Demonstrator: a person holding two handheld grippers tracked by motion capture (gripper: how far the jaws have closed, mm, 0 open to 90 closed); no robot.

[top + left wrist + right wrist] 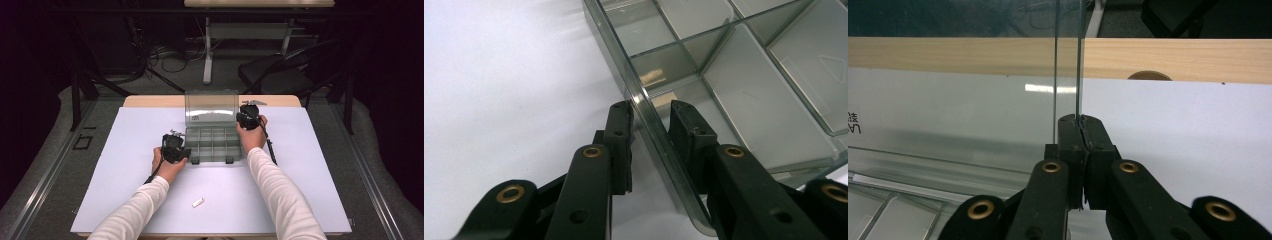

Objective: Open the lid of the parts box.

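Your right gripper (1080,120) has its two black jaws pinched together on the side edge of the clear lid (211,107), which stands upright at the back of the organizer box (212,144). Your left gripper (651,107) sits with its jaws apart, straddling the left side wall of the box, one jaw outside on the white mat (125,165) and one inside the near corner compartment; neither jaw looks pressed against the wall yet.

The box lies open near the middle of the mat, toward the far side of the table (150,101), its tray split by dividers into compartments that look empty apart from a label-like patch seen through the wall. A small white piece (198,202) lies well apart, nearer you.

Expect this to be light, stiff and slick: thin, clear hard plastic that gives little grip and could crack or flex if squeezed hard. The lid probably swings freely on its rear hinge, so the tray is likely to slide or tip unless your left gripper steadies the wall. The walls and lid edge are the best holds; the thin dividers look weaker. Grip firmly rather than hard, and keep the lid's motion slow.
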